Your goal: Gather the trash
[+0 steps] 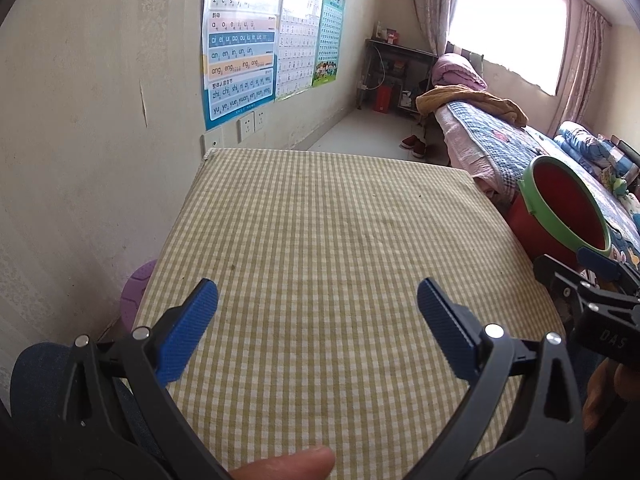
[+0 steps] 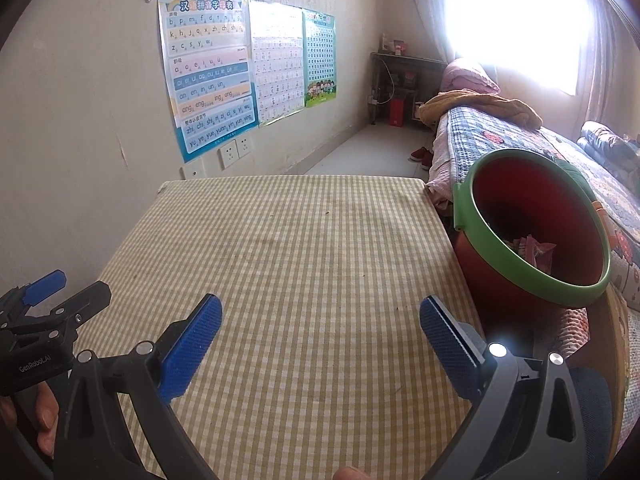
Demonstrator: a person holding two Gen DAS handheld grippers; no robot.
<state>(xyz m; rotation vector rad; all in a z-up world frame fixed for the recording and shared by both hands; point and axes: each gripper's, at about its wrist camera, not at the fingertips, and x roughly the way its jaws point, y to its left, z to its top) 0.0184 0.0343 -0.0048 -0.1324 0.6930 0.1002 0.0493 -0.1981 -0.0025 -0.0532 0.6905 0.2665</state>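
Fingertip of the person pokes in at the bottom edge of the left wrist view, under the left gripper, whose blue pads stand wide apart with nothing between them. Below it spreads the checked tablecloth, filling the middle of the frame. At the right edge sits the red trash bin with a green rim, just beside the table, and the right gripper reaches in below it. Posters hang at upper left; a bed lies at upper right.

In the right wrist view the right gripper is likewise spread wide and empty over the cloth. The bin stands at right, tilted toward the camera, with pink wrappers inside. The left gripper shows at lower left.
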